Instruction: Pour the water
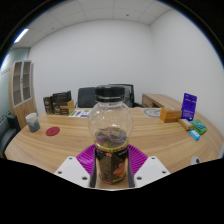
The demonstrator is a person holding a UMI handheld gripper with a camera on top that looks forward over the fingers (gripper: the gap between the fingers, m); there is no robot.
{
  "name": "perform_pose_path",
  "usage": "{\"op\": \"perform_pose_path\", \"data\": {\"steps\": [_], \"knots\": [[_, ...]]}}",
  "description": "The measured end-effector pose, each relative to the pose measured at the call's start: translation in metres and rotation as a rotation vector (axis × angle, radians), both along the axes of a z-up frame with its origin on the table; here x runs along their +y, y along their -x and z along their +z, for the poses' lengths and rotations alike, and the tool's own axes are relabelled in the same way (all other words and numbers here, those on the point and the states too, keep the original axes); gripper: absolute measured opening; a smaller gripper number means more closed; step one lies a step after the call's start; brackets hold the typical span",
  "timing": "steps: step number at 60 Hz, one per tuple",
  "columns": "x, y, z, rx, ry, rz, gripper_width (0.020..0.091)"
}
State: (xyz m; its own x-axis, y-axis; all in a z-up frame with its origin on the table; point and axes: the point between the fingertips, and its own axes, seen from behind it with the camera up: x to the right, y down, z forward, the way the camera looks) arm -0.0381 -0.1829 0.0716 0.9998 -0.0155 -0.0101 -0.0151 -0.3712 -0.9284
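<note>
1. Your two-finger gripper with purple inner pads: its fingers are closed against the sides of item 2, one pad at each flank, pressing on it.
2. Clear, round-bodied plastic jar with a white neck: it stands upright between your fingers, rising above them. A dark, multicoloured label wraps its lower part. You cannot tell from this view whether there is water in it, nor whether its base touches the table.
3. Long, light wooden table: it spreads out ahead of your fingers and to both sides, behind the jar.
4. Small pale cup: it stands upright on the table well off to your left, near the far edge.
5. Flat red disc-shaped item: it lies on the table just beside the cup, nearer the jar. What it is you cannot tell.
6. Dark boxes: they are grouped on the far left part of the table, beyond the cup.
7. Black office chair back: it shows directly beyond the jar, at the far side of the table.
8. Blue upright sign card: it stands on the far right of the table, well apart from the jar.
9. Small green packet: it lies near the sign card, on the right end of the table.
10. Tall shelving unit with glass doors: it stands against the left wall behind the table.
</note>
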Motion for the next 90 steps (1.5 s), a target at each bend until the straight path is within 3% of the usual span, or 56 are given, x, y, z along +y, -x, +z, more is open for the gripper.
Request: {"op": "perform_pose_path", "data": {"steps": [3,21,36,43,50,58,70,80,90], "knots": [[0.0,0.0,0.001,0.003,-0.003,-0.006,0.0393],[0.006,-0.001,0.016,-0.09,0.007,-0.081,0.0392],[0.058,0.033,0.112,-0.444,-0.034,-0.138,0.0393],[0.098,0.087,0.161,-0.754,-0.047,-0.133,0.0393],[0.138,0.151,0.197,-1.068,-0.063,-0.078,0.0392],[0.178,0.236,0.205,-1.424,-0.07,0.028,0.0392],[0.216,0.331,0.153,-1.88,-0.016,0.253,0.0391],[0.228,0.367,0.119,-2.122,-0.002,0.382,0.0393],[0.23,0.372,0.104,-2.08,0.02,0.418,0.0391]]}}
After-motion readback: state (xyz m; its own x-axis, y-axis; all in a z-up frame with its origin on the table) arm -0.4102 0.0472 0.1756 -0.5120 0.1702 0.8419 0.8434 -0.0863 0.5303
